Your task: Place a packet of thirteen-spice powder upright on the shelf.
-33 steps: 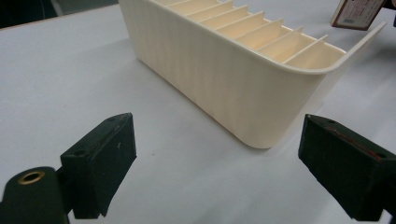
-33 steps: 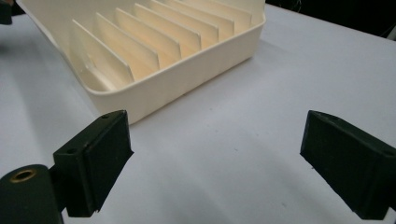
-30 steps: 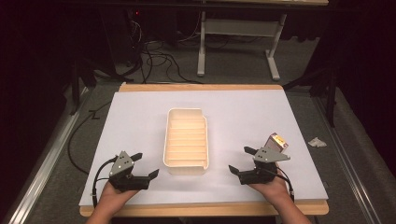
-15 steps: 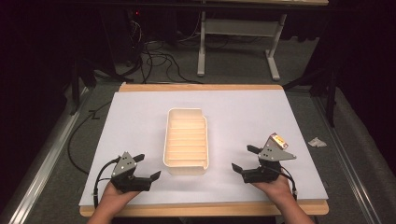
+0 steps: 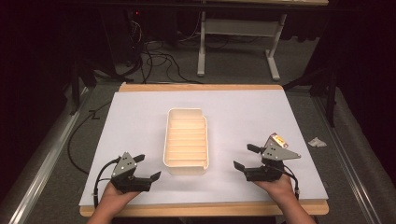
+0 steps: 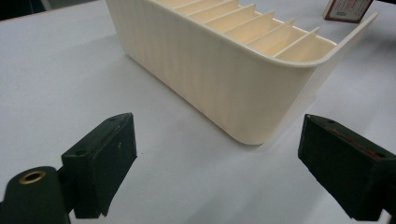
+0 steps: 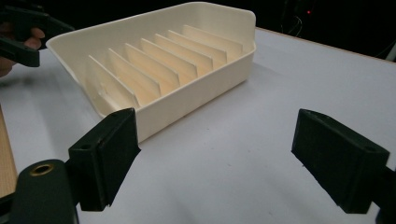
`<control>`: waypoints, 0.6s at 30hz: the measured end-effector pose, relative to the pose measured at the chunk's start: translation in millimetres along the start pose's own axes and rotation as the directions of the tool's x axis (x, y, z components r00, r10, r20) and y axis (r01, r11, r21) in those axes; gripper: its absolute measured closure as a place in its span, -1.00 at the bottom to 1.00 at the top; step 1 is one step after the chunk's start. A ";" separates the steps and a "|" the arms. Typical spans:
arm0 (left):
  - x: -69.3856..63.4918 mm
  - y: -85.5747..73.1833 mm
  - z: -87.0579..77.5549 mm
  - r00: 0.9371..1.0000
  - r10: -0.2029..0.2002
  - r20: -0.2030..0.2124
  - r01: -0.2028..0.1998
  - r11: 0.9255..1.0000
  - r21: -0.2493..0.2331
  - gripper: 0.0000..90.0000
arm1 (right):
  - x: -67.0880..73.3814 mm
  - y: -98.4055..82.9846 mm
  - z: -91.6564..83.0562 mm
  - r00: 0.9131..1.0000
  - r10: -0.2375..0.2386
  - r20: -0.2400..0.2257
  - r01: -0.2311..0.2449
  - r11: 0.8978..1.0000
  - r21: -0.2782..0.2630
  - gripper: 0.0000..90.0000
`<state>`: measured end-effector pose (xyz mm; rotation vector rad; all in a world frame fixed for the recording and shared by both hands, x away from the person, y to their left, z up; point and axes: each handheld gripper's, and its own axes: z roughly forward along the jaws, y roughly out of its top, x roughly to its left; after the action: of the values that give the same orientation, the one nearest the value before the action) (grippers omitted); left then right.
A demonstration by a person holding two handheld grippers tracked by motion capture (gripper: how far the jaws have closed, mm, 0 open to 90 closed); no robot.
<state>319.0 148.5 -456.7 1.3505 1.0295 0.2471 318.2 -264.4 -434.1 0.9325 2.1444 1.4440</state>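
**Two tools wait at the near end of the cream tray**

A cream tray [image 5: 186,142] with a row of thin dividers stands near the middle of the bench [image 5: 140,112], which is covered by a pale sheet. The tray is the landmark for everything here.

From the high view, the left tool [image 5: 144,169] sits just beside the tray's near left corner, held in a hand at the bench's near edge. The right tool [image 5: 246,157] sits near the tray's near right corner, a little farther from it. Neither touches the tray. A small box [image 5: 277,139] lies right of the tray, just beyond the right tool.

The left gripper view adds what the high view cannot give: the tray's ribbed outer wall [image 6: 224,74] up close, with its rounded corner between the two black jaws but farther off, not touched. The jaws stand wide apart with nothing in them. The box [image 6: 348,8] peeks in past the tray's far side.

The right gripper view looks into the tray [image 7: 159,70] from its other side and shows the dividers plainly. This tool's jaws have just been closing a little, yet they stand well apart over bare sheet with nothing between them. The left tool [image 7: 23,32] shows beyond the tray.
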 end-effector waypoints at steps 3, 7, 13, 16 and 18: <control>0.0 0.0 0.0 1.000 0.000 0.000 0.000 1.000 0.001 -0.73 | 1.1 1.0 -0.4 1.000 0.002 -0.004 -0.002 1.000 -0.007 -0.69; 0.0 -0.3 0.0 1.000 0.000 0.002 0.000 1.000 0.005 -0.73 | 2.3 5.0 -3.0 1.000 -0.017 -0.004 0.017 1.000 0.002 -0.73; -0.3 -0.7 0.1 1.000 0.002 0.005 -0.002 1.000 0.007 -0.73 | 2.3 10.2 -8.3 1.000 -0.006 0.003 0.006 1.000 -0.019 -0.72; -0.4 -0.8 0.2 1.000 0.001 0.006 -0.001 1.000 0.008 -0.73 | 3.0 13.3 -11.4 1.000 -0.013 0.002 0.013 1.000 -0.016 -0.76; -0.3 -1.2 0.3 1.000 0.006 0.006 -0.006 1.000 0.013 -0.73 | 2.6 16.4 -13.3 1.000 -0.024 0.011 0.024 1.000 -0.009 -0.83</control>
<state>318.6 147.8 -457.6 1.3652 1.0232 0.2413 312.8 -267.3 -413.7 0.9065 2.1315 1.4330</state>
